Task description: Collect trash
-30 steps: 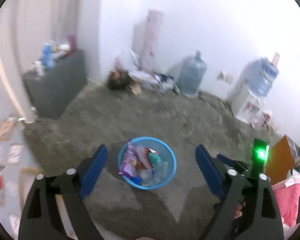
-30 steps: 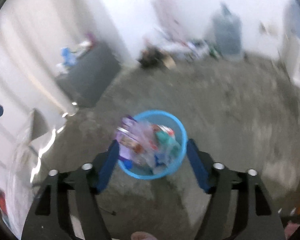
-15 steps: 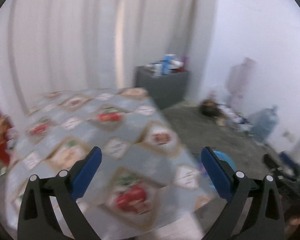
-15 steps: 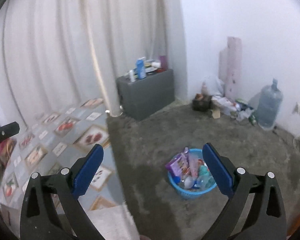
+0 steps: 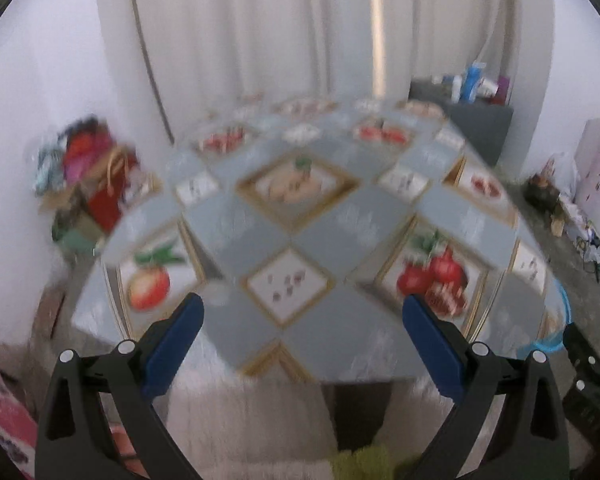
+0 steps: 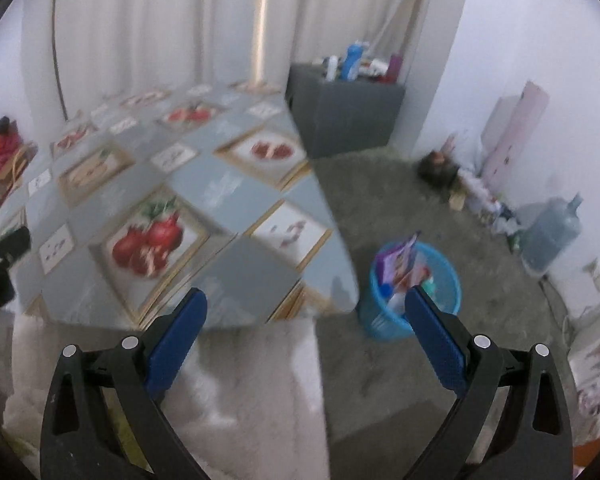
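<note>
A blue bin (image 6: 384,320) full of wrappers and bottles stands on the grey carpet right of the table; only its rim (image 5: 562,320) shows in the left wrist view. My left gripper (image 5: 302,328) is open and empty, above the near edge of the table (image 5: 300,232) with the fruit-pattern cloth. My right gripper (image 6: 304,326) is open and empty, over the table's right corner (image 6: 260,264), with the bin just behind its right finger (image 6: 436,344).
A dark cabinet (image 6: 344,112) with bottles stands by the curtain. A water jug (image 6: 548,236) and floor clutter (image 6: 476,196) line the right wall. A pile of bags (image 5: 88,168) sits left of the table. A white fluffy rug (image 6: 252,392) lies below.
Both grippers swung left, away from the bin and toward the table. The table now fills the left view; the bin shifted to the right edge. Jaws stay open.
</note>
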Demonstrator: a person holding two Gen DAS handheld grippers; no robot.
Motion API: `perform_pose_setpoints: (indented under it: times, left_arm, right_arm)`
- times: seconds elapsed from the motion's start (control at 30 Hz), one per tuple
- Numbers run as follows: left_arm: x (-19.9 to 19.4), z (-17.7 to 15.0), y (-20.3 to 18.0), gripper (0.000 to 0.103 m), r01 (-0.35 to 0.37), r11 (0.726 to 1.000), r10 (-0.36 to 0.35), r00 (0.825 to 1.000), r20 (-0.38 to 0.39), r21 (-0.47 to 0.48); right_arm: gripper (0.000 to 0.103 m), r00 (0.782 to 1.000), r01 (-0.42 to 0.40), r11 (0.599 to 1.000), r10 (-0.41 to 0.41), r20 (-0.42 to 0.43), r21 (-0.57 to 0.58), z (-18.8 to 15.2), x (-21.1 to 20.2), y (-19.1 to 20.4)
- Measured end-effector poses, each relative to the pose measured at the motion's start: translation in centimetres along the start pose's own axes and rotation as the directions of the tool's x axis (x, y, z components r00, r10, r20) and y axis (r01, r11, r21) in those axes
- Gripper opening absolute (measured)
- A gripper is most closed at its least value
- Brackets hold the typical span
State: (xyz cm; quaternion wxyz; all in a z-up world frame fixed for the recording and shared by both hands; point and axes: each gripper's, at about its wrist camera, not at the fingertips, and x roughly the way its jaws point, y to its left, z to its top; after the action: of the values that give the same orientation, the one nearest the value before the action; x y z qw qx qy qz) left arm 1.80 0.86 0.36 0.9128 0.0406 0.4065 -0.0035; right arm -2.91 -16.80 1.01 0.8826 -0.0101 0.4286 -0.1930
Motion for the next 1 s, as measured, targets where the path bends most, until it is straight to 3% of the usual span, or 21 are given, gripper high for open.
perform_pose_setpoints:
  times: [0.2, 1.0]
  left_arm:
    - [0.1, -0.7, -0.2, 0.097, -0.011, 1.000, 0.012, 1.000, -0.017, 0.019]
    - [0.0, -0.6, -1.6, 0.097, 0.024, 0.998, -0.022, 0.999, -0.032, 0.066]
  right_arm:
    - [0.095, 1.000, 0.022, 0.999, -0.023, -0.015, -0.039, -0.2, -0.2, 1.1]
    - [0.095, 0.998, 0.056, 0.998, -0.055, -0.034, 0.030, -0.2, 0.4, -0.5]
